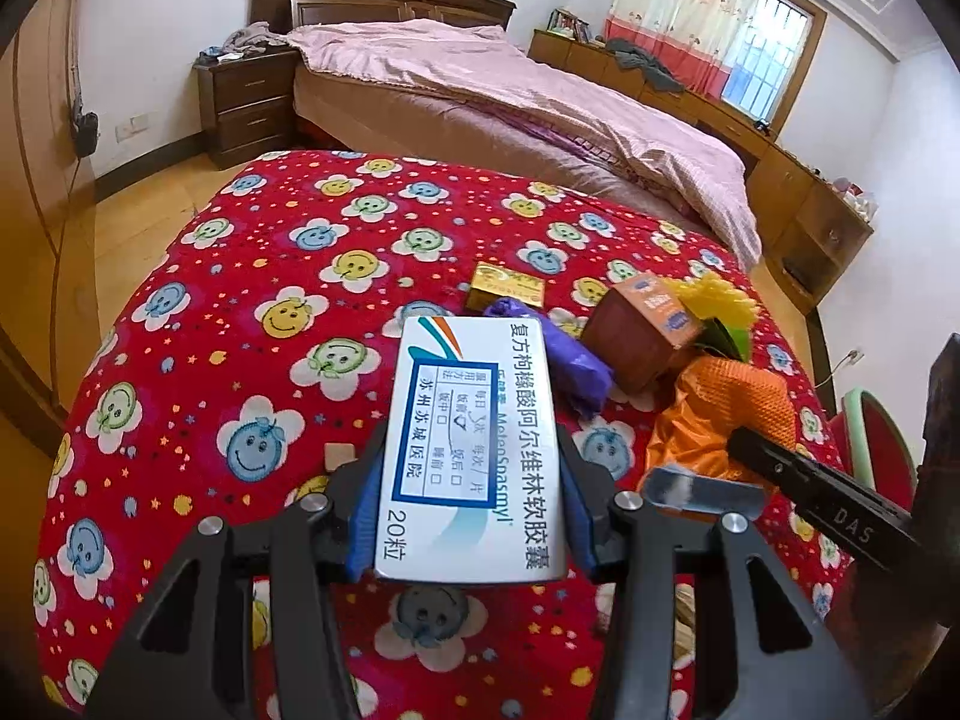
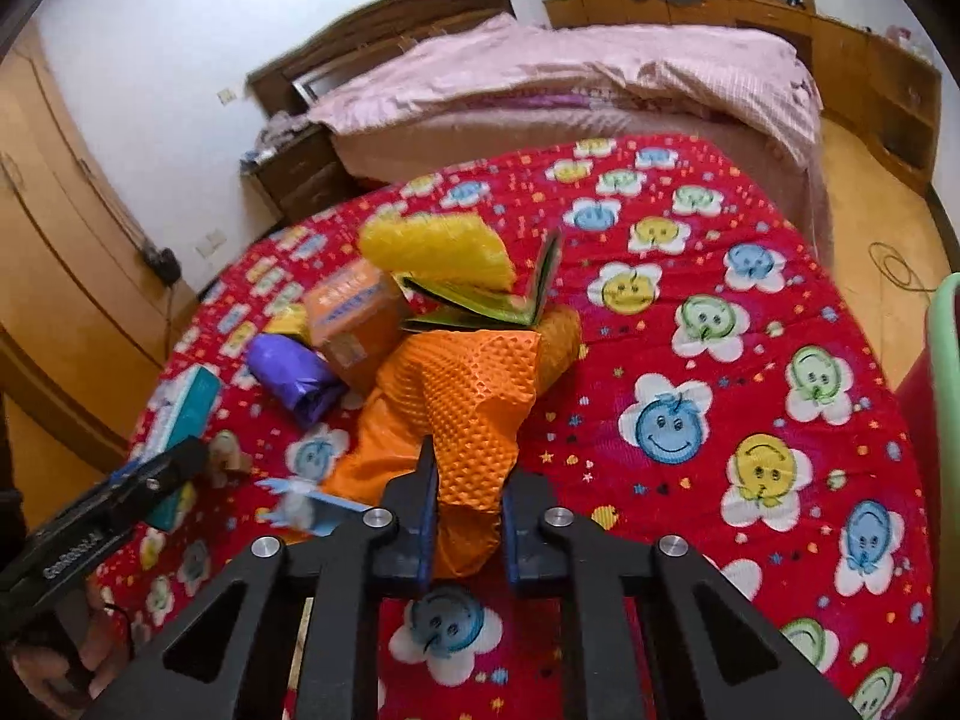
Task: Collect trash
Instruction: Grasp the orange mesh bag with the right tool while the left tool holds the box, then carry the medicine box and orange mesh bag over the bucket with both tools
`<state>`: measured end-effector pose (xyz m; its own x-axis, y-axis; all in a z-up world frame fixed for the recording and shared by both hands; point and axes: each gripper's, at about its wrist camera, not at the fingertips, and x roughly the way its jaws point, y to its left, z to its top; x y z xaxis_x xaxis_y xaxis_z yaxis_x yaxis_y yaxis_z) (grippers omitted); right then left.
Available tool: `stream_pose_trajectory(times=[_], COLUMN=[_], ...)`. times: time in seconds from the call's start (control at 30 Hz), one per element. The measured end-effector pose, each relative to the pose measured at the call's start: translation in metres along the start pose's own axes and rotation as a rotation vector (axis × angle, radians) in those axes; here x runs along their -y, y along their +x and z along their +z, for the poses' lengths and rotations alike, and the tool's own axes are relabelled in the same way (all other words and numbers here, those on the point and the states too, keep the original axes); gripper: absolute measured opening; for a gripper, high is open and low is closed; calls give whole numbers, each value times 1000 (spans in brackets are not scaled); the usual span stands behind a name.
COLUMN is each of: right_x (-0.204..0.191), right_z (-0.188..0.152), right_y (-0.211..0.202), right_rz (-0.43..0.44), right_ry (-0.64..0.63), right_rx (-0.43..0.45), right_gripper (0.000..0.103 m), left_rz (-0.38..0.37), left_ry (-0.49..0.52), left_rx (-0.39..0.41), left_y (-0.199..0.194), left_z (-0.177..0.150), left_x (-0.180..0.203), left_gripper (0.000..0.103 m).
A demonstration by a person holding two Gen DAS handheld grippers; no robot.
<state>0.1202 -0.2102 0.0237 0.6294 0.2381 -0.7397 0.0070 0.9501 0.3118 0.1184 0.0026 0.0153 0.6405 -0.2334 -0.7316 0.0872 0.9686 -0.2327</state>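
Observation:
My left gripper [image 1: 471, 444] is shut on a white medicine box [image 1: 468, 396] with blue print, held above the red smiley-flower blanket [image 1: 240, 300]. In the right wrist view my right gripper [image 2: 471, 480] has its blue pads pressed on a bunched fold of the orange textured bag [image 2: 468, 396]. Behind the bag lie a purple crumpled wrapper [image 2: 294, 378], an orange-brown carton [image 2: 354, 318] and a yellow fringed piece on a green booklet [image 2: 444, 252]. A small yellow box [image 1: 507, 288] sits past the purple wrapper [image 1: 576, 366]. A blue-white scrap [image 2: 306, 504] lies left of the bag.
The blanket covers a round surface whose edge drops to wooden floor. A bed with a pink quilt [image 1: 510, 90] stands behind, a dark nightstand [image 1: 246, 102] to its left. A green-rimmed red chair [image 2: 945, 360] is at the right edge. The blanket's right half [image 2: 720, 300] holds no objects.

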Motion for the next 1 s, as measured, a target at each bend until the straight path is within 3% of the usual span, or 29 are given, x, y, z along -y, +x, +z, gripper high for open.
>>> stream_pose_trajectory(times=[0.37, 1.0], right_x=[-10, 34], right_z=[-2, -19], right_y=[-85, -177], right_rz=[-73, -143], right_ry=[-56, 59], right_rx=[234, 391], right_gripper=[14, 14], left_rz=[-62, -150], left_ry=[6, 118], left_rx=[36, 77], left_y=[-30, -74], left_z=[-3, -9], left_x=[15, 74], left_gripper=[51, 51])
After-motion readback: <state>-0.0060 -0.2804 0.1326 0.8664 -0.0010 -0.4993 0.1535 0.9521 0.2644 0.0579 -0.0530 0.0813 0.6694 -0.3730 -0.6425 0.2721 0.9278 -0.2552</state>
